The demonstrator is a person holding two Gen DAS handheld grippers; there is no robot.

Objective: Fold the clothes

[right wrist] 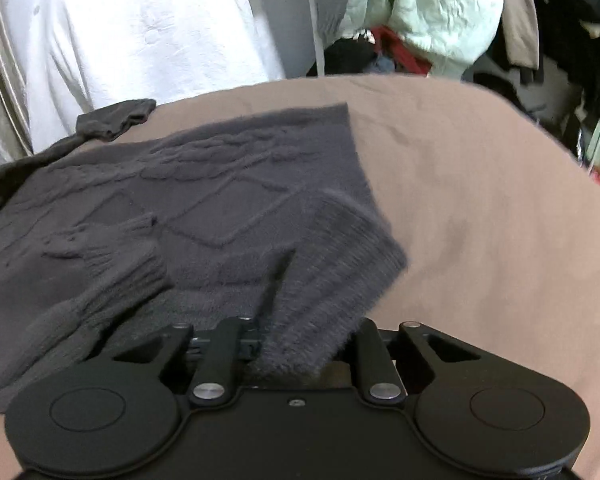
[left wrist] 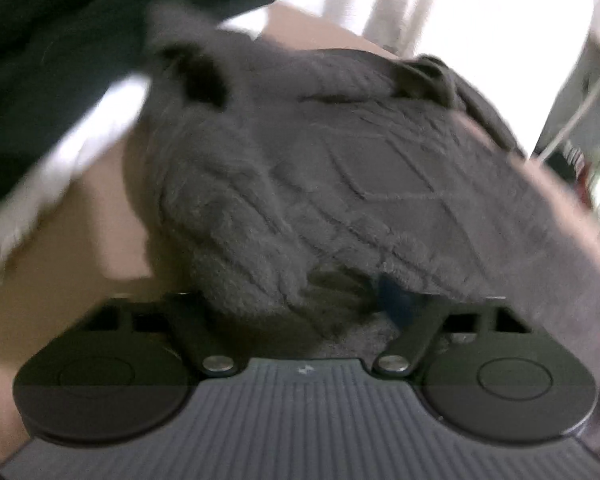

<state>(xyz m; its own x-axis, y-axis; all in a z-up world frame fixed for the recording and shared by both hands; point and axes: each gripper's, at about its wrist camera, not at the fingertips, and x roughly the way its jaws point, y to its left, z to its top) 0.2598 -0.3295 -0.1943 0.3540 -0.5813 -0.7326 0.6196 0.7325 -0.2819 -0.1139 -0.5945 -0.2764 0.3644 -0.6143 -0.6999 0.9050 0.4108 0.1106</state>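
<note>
Bedsheet [right wrist: 480, 200], pinkish-brown, fills my right view, and the dark grey cable-knit sweater [right wrist: 204, 200] lies flat on its left half; this looks like a bed to me. Right of the sweater's straight edge the sheet is bare up to its far border. Beyond that border I see a white curtain [right wrist: 140, 32] and a heap of clothes [right wrist: 420, 20]. A ribbed cuff [right wrist: 124, 272] rests on the sweater's near left. My right tool [right wrist: 300, 344] is clamped on the fuzzy ribbed hem [right wrist: 340, 256], lifted toward the camera. My left tool [right wrist: 312, 308] has knit bunched between its arms; its fingertips are buried, and I cannot tell its state.
</note>
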